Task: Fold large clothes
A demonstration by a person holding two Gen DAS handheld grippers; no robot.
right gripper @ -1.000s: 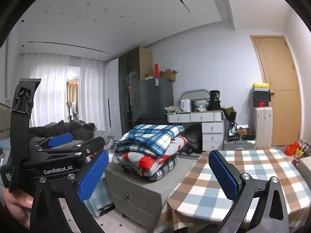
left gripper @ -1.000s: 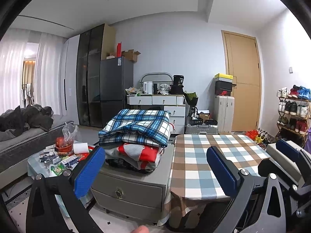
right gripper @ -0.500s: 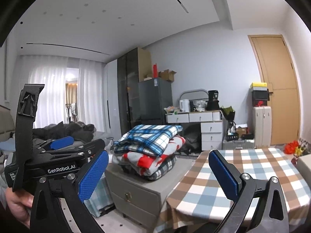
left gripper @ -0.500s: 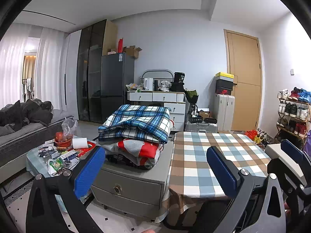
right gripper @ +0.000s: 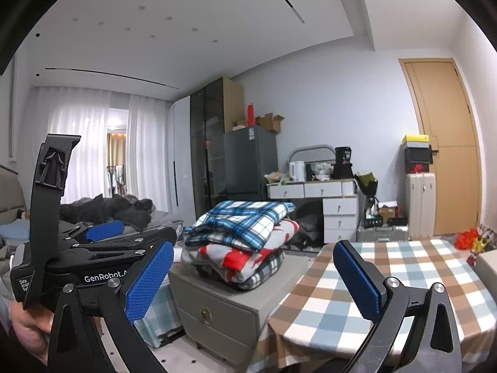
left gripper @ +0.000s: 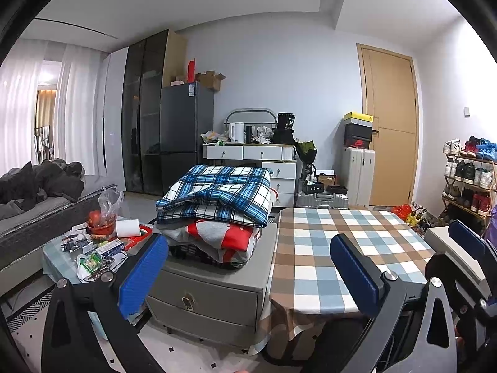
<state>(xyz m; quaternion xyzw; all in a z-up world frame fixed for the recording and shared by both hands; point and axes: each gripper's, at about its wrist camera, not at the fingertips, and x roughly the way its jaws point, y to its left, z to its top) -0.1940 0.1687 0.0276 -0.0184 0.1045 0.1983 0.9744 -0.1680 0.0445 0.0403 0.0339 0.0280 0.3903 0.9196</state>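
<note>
Right now both tongs, left (left gripper: pixel 245 275) & right (right gripper: pixel 253 278), hang spread apart w/ nothing gripped, raised short of the checkered counter (left gripper: pixel 341 248), prob. to leave it free for spreading. Plaid garment (left gripper: pixel 217 194) tops the folded clothes stack on the grey cabinet (left gripper: pixel 217 286), just left of the counter; long axis runs roughly toward the back wall.

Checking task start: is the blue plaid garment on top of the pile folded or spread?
Folded. The blue plaid garment lies doubled in layers atop the pile on the grey cabinet, not spread on the checked table.
</note>
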